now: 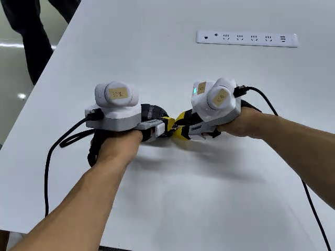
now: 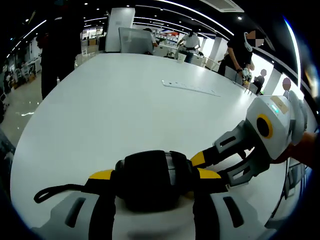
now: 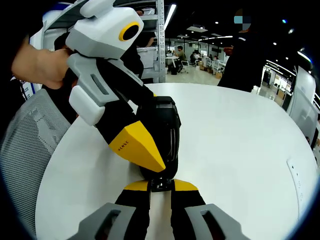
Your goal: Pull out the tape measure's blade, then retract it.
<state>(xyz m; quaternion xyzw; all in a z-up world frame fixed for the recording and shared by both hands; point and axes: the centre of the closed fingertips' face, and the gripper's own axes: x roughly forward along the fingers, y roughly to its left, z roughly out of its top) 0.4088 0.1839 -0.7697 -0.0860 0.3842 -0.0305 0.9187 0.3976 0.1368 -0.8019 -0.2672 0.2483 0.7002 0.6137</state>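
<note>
While the left tongs (image 2: 155,174) clench the black tape measure (image 3: 162,135) over the white tabletop (image 1: 209,198), the right tongs (image 3: 161,187) meet it head-on, pinched on the blade tip (image 3: 161,183) at its mouth, with a white power strip (image 1: 246,37) lying well beyond, near the far edge.

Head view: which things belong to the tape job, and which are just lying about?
In the job: tape measure, clamped in the left tool; right tool, closed at its blade end.
Lying about: power strip, at the far side of the table.
</note>
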